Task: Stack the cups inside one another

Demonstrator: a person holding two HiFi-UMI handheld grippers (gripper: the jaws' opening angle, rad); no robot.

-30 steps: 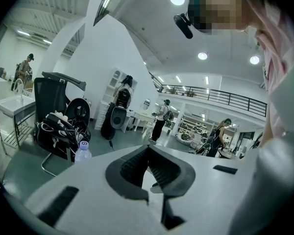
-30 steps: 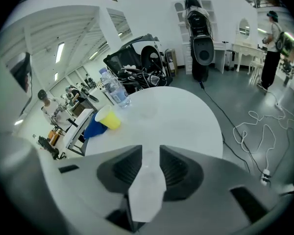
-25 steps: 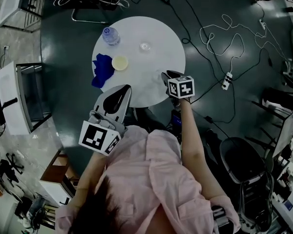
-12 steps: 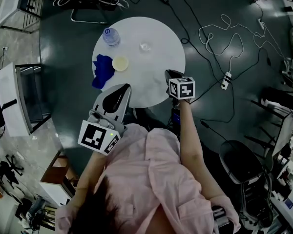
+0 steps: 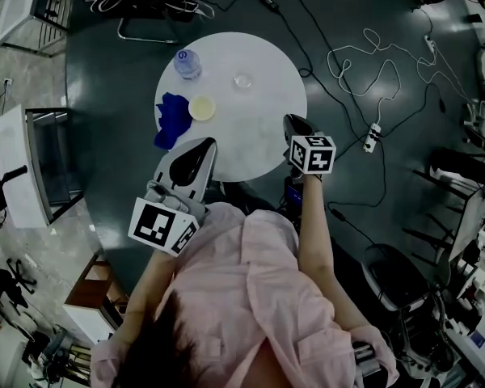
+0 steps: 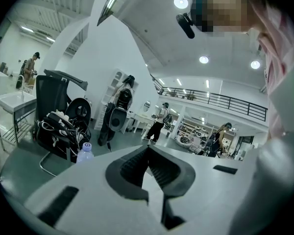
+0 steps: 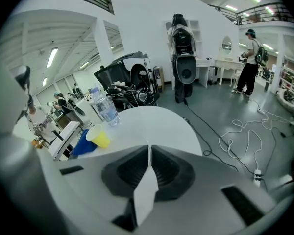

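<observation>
Both closed: left tongs (image 6: pixel 148 149), right tongs (image 7: pixel 148 149); clear cup (image 5: pixel 242 80) faint.

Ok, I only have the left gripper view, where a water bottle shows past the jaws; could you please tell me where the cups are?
Observer: In the head view, a yellow cup sits on the round table, right beside a blue cloth.
Operator: Thank you. Is there a second cup?
Observer: Yes, a clear cup sits apart from the yellow one, farther back on the table and to the right of the water bottle.
Operator: And is the right gripper holding anything?
Observer: No. The right gripper view shows the right gripper with its jaws together and nothing between them.
</observation>
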